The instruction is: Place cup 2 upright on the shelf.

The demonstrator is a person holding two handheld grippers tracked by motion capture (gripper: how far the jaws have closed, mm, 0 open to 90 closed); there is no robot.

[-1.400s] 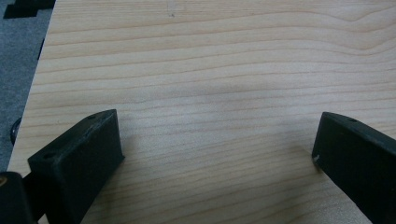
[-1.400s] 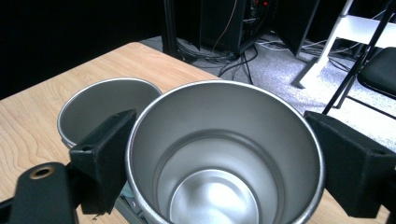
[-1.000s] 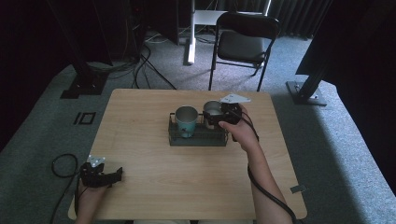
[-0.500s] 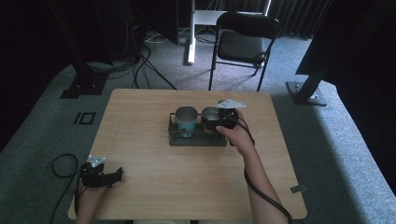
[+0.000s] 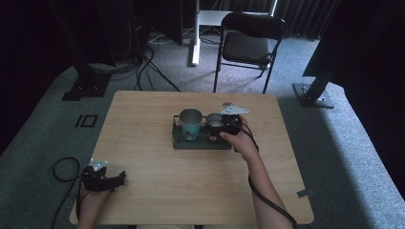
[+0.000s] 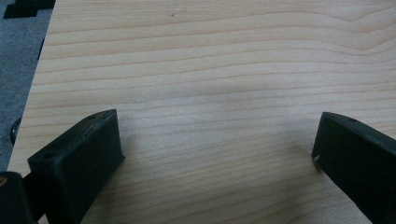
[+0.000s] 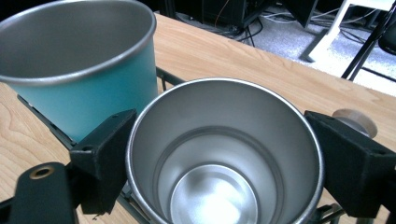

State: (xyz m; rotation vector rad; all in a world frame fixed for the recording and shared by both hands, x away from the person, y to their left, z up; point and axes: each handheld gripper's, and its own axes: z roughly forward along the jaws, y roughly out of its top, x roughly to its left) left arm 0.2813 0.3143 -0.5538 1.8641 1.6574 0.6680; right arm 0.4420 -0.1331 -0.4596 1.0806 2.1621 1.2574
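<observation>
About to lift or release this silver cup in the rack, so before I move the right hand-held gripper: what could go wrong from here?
1. The teal cup stands right beside the silver cup, close to one jaw; a sideways move of the right hand-held gripper could knock it.
2. The jaws flank the smooth, round rim; the cup may slip or tilt if lifted.
3. The wire rack could catch the cup's base and be dragged along.

Grey carpet floor surrounds a light wooden table. A black folding chair stands beyond the table's far edge. Cables trail across the floor. Dark curtains behind; light falls from the rear.
</observation>
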